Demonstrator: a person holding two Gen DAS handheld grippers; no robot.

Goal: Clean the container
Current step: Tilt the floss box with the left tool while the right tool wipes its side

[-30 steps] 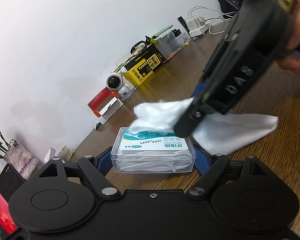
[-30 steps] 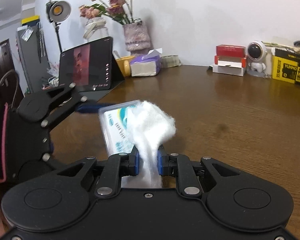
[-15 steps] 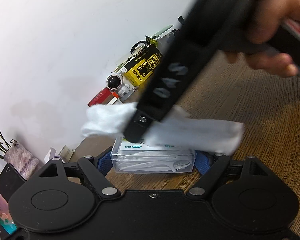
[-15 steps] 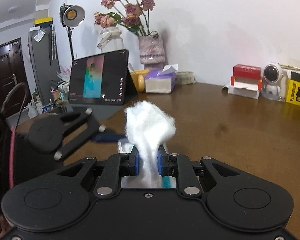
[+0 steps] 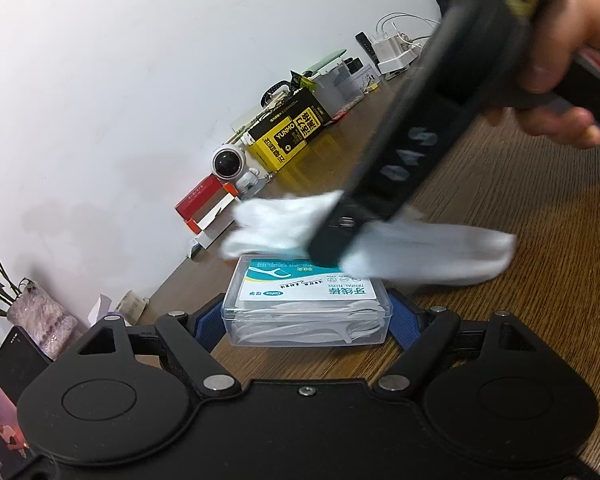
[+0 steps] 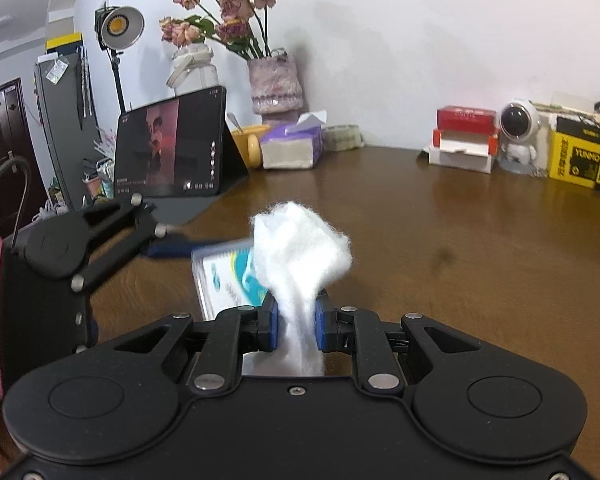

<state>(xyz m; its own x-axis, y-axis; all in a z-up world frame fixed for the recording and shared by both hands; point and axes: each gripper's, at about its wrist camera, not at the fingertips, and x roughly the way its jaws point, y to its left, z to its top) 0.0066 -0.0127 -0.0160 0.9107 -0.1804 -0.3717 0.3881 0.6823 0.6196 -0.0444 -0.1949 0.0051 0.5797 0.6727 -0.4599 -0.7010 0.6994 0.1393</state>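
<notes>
A clear plastic floss-pick container (image 5: 306,306) with a white and teal label sits between the blue pads of my left gripper (image 5: 306,322), which is shut on its two sides. My right gripper (image 6: 296,322) is shut on a white cotton cloth (image 6: 300,256). In the left wrist view that cloth (image 5: 424,256) drapes over the far edge of the container's lid, with the right gripper's black body (image 5: 400,168) slanting down onto it, held by a person's hand (image 5: 560,60). The right wrist view shows the container (image 6: 228,280) just left of the cloth, partly hidden by it.
The brown wooden table (image 6: 460,248) carries a tablet (image 6: 172,148), a tissue pack (image 6: 292,148), a flower vase (image 6: 274,84), a red and white box (image 6: 464,136), a small astronaut figure (image 6: 518,136) and a yellow and black box (image 6: 584,156) along the wall. A studio lamp (image 6: 122,26) stands at left.
The right gripper swept the cloth leftward across the container's lid, then came partway back right. The left gripper kept the container still.
</notes>
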